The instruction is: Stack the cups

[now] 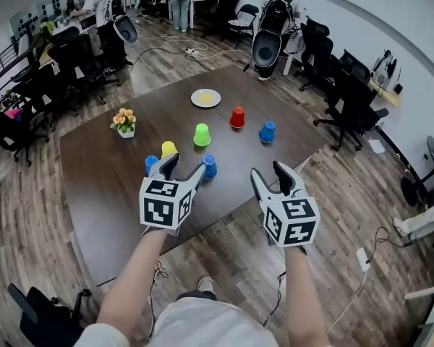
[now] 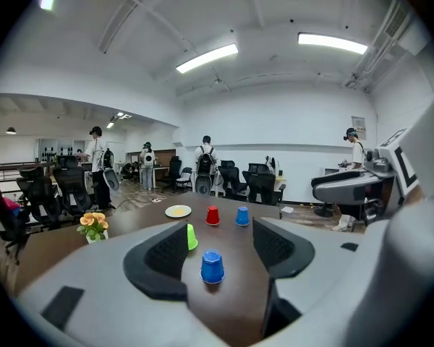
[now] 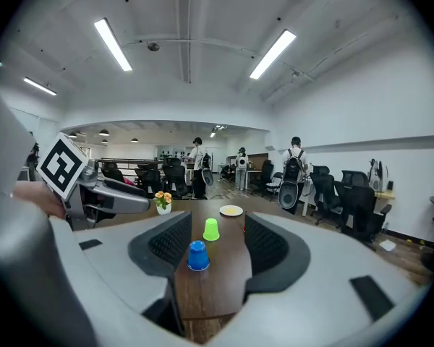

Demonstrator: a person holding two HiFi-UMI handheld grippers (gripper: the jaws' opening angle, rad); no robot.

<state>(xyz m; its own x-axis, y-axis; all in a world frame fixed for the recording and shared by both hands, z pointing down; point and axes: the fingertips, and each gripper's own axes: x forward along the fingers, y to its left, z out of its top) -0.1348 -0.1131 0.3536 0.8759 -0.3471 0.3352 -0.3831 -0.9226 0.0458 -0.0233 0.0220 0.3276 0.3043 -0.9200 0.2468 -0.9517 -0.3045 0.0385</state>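
Several cups stand upside down on the dark table (image 1: 108, 186): red (image 1: 236, 117), blue (image 1: 267, 131), green (image 1: 202, 134), yellow (image 1: 168, 149), and two more blue ones (image 1: 209, 166) (image 1: 151, 163). My left gripper (image 1: 184, 166) is open over the near part of the table. In the left gripper view a blue cup (image 2: 212, 267) sits just ahead between its jaws (image 2: 220, 246), untouched by the pads. My right gripper (image 1: 269, 172) is open and empty at the table's front edge. The right gripper view looks past its jaws (image 3: 210, 244) at the blue cup (image 3: 197, 255) and green cup (image 3: 211, 229).
A white plate (image 1: 205, 97) lies at the far side and a small pot of flowers (image 1: 124, 121) stands at the left. Office chairs (image 1: 351, 96) ring the table. People with backpacks (image 1: 273, 20) stand farther back on the wooden floor.
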